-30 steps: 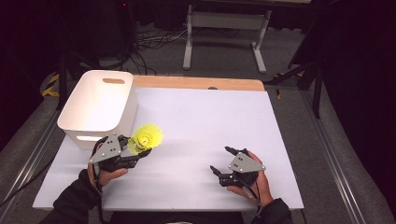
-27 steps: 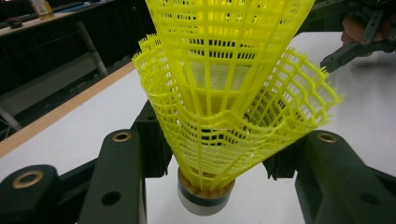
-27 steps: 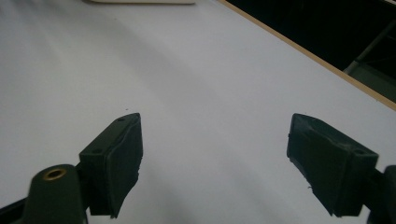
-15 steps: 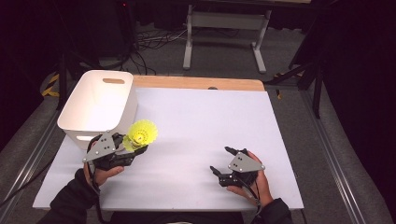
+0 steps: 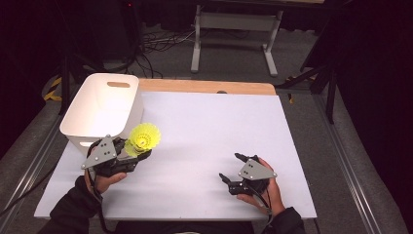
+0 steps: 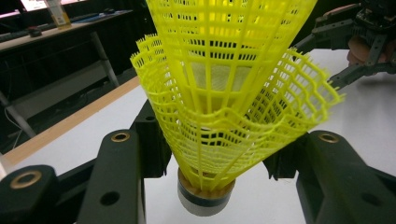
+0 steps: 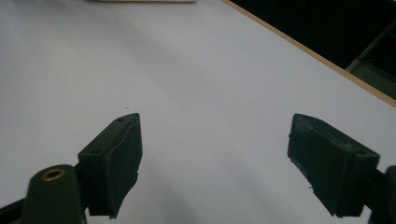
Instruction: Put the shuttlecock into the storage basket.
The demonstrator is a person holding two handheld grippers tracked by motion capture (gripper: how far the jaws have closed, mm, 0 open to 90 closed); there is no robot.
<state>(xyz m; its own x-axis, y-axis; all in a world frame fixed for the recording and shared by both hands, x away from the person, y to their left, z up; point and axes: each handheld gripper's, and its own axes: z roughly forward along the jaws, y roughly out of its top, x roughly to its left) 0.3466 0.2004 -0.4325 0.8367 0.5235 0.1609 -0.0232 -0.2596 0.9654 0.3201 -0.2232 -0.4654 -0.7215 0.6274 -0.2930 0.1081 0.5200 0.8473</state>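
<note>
A yellow plastic shuttlecock (image 5: 143, 137) is held off the white table (image 5: 209, 126), skirt pointing up and away, with my left gripper (image 5: 134, 151) shut on it near the cork. In the left gripper view the shuttlecock (image 6: 224, 93) stands between the two black jaws, its grey-white cork tip low between them. A white plastic bin (image 5: 103, 105) sits just behind and left of this gripper. My right gripper (image 5: 231, 166) rests at the front right of the table, open with nothing in it. The right gripper view has its jaws wide apart over bare table (image 7: 205, 84).
The table's wooden back edge (image 5: 204, 87) runs behind the white surface. Beyond it stand a metal stand (image 5: 234, 29) and cables on the dark floor. The other hand's gripper (image 6: 359, 42) appears far off in the left gripper view.
My left gripper has shifted slightly left and up with the shuttlecock, nearer the bin. The right gripper has stayed where it was.
</note>
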